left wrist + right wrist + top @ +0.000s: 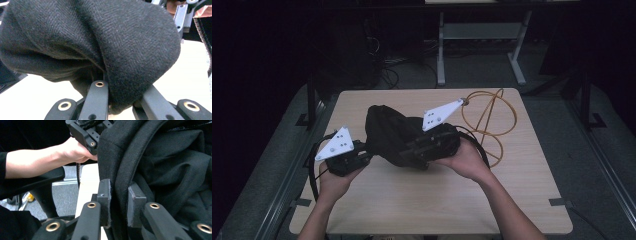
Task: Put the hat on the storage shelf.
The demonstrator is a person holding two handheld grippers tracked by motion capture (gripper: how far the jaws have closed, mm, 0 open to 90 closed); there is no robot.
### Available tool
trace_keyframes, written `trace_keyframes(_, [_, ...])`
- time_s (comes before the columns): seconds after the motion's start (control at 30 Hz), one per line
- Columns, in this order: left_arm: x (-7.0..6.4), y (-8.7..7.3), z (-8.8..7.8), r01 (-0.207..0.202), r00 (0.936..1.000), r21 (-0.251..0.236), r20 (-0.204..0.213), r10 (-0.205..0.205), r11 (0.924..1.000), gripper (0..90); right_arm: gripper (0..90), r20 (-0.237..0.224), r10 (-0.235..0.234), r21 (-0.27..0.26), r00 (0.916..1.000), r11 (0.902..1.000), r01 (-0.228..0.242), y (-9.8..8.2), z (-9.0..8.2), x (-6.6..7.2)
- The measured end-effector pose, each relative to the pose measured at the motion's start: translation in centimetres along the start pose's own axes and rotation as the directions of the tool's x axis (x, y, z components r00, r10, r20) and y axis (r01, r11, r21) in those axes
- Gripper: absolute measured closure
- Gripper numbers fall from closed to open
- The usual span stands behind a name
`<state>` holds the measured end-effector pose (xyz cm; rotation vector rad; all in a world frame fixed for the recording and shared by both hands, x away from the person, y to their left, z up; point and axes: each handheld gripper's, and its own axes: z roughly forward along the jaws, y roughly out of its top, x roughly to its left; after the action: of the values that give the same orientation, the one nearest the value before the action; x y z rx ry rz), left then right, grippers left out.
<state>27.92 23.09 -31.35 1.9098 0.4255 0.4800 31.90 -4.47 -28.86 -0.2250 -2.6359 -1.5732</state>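
Note:
A black knitted cloth hangs bunched between my two grippers over the middle of the light wooden table. My left gripper comes in from the left and is shut on one edge of the cloth, which drapes over its jaws. My right gripper reaches in from the right. In the right gripper view the cloth's thick hem runs between its pads, which stand a little apart around it without squeezing. The other hand and its gripper show beyond.
A yellow wire frame lies on the table's far right, close behind my right hand. Metal desk legs and cables stand on the dark floor past the far edge. A black chair arm is at the left side.

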Motion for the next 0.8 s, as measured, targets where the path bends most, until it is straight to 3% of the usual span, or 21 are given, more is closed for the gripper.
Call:
trace_keyframes(0.17, [0.4, 1.2, 0.2, -0.002, 0.9999, 0.034, 0.012, 0.002, 0.9994, 85.1, 65.2, 0.020, -0.004, -0.013, 0.9998, 0.9999, 0.004, -0.3, -0.3, 0.0])
trace_keyframes(0.23, [0.6, 1.3, 0.1, -0.010, 0.9998, 0.047, 0.016, 0.009, 0.9989, 85.2, 59.6, 0.053, -0.012, -0.014, 0.9985, 0.9998, 0.012, -0.4, -0.7, 0.3])
trace_keyframes(0.27, [1.0, 1.5, 0.0, 0.013, 0.9994, 0.031, 0.032, -0.014, 0.9994, 85.3, 55.1, 0.078, -0.027, -0.018, 0.9966, 0.9994, 0.028, -0.6, -1.0, 0.4])
trace_keyframes(0.33, [1.1, 1.6, -0.2, 0.019, 0.9991, 0.030, 0.037, -0.020, 0.9994, 85.4, 52.9, 0.087, -0.017, -0.021, 0.9961, 0.9996, 0.019, -0.8, -1.4, 0.4])
trace_keyframes(0.37, [1.3, 1.6, -0.4, 0.020, 0.9989, 0.032, 0.042, -0.021, 0.9993, 85.4, 46.6, 0.119, -0.012, -0.010, 0.9928, 0.9999, 0.013, -1.5, -2.1, 0.6])
trace_keyframes(0.63, [1.9, 2.3, -0.9, 0.007, 0.9981, 0.053, 0.060, -0.011, 0.9986, 85.5, 40.8, 0.176, 0.057, -0.053, 0.9827, 0.9974, -0.049, -5.0, -4.6, 0.7])
trace_keyframes(0.8, [2.6, 2.6, -1.1, 0.012, 0.9980, 0.068, 0.061, -0.016, 0.9976, 85.5, 39.8, 0.211, 0.065, -0.044, 0.9753, 0.9974, -0.057, -6.9, -5.8, 1.2])
